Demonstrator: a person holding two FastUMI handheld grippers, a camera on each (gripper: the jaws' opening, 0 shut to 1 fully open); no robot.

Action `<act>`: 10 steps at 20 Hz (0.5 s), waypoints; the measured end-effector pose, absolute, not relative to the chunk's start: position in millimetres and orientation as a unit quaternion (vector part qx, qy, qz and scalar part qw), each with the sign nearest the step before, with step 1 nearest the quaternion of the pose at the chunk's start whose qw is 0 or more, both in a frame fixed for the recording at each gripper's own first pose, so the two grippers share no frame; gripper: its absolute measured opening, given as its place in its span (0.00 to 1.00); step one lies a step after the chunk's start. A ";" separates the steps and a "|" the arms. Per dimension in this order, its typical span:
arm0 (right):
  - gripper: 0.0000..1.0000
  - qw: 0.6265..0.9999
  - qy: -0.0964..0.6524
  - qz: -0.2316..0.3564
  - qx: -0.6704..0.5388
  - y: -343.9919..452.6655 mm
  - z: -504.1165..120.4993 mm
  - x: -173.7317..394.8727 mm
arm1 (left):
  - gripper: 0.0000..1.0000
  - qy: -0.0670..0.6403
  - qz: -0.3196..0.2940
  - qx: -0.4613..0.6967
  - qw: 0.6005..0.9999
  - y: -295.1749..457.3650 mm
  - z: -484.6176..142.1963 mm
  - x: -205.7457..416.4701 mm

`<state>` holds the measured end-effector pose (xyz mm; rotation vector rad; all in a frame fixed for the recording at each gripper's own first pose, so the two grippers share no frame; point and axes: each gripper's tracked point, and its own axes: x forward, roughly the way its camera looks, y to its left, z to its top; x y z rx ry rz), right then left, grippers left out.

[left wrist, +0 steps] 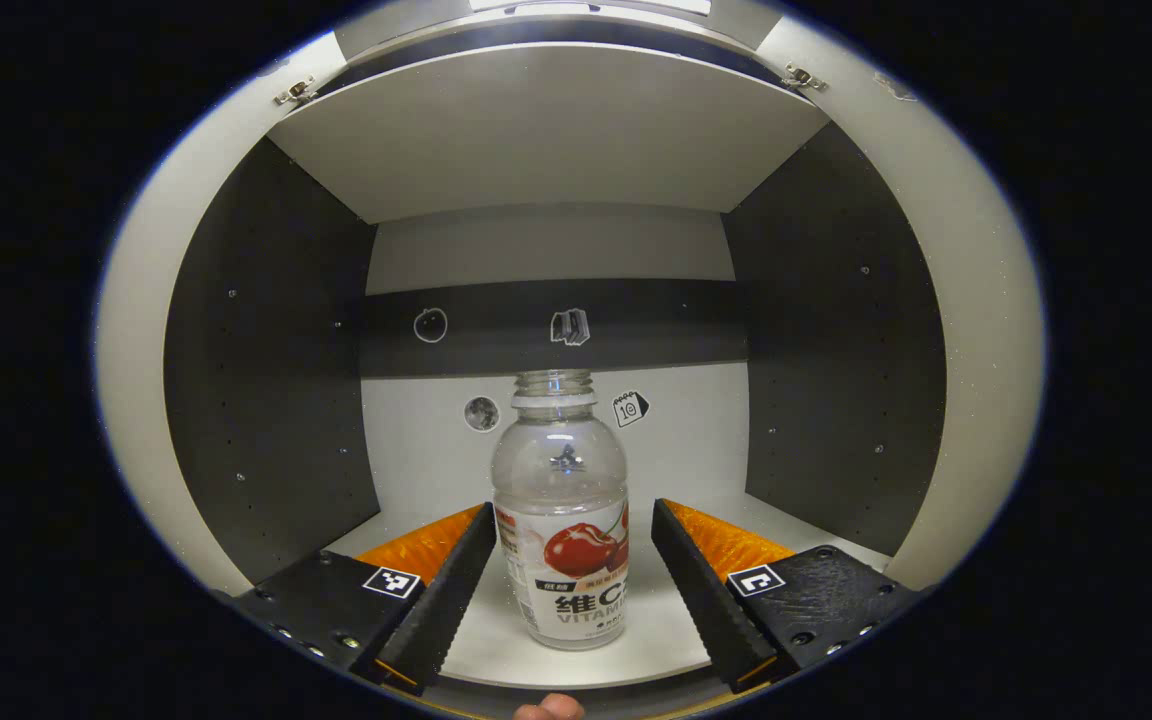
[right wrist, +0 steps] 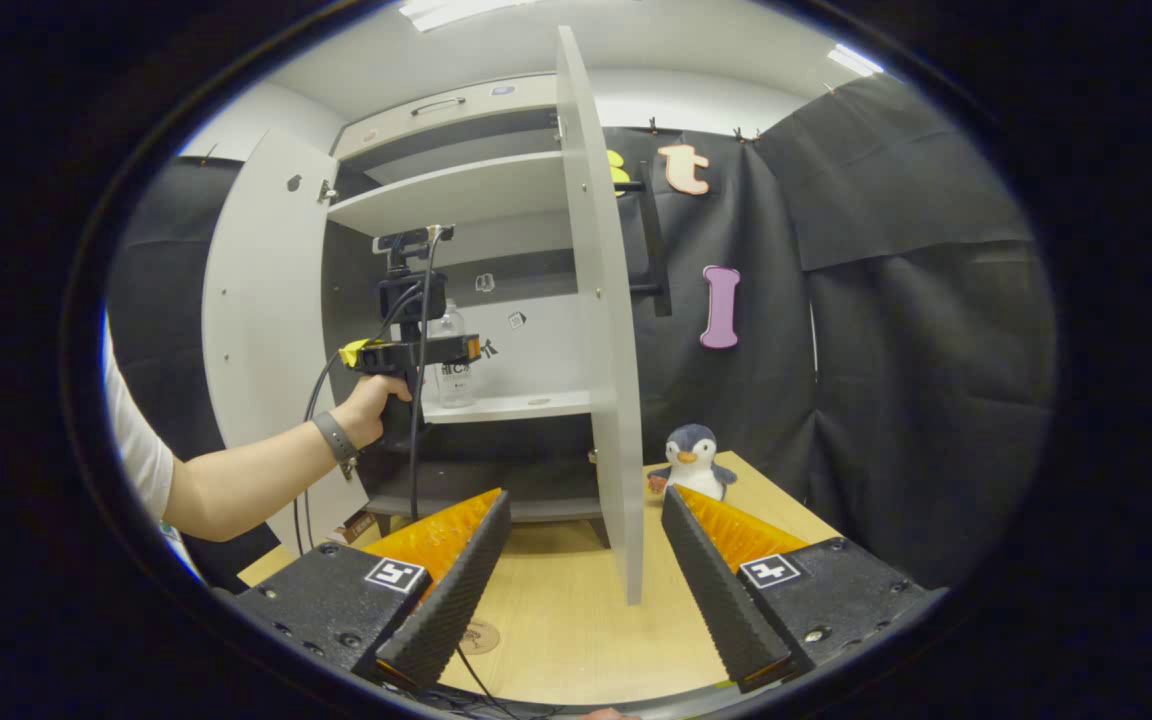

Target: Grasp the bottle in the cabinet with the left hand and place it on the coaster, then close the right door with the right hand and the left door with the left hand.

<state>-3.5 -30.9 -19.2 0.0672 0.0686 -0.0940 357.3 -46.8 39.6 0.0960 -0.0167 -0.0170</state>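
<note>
I hold the left hand-held gripper (left wrist: 568, 590) spread apart around the bottle (left wrist: 563, 520); next I should close squarely on its label. The right hand-held gripper (right wrist: 581, 580) waits apart.

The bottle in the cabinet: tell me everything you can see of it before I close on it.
The bottle is clear plastic, looks empty, with no cap on its threaded neck and a white label with red cherries round its lower half. It stands upright on the pale cabinet shelf, between the open fingers of the left gripper, which do not touch it. In the right gripper view it shows small behind that gripper.
</note>
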 end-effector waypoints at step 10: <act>0.99 0.997 0.030 -0.056 0.044 -40.4 -19.3 -7.7 | 0.75 -0.011 -0.011 0.037 0.999 -40.8 43.1 360.4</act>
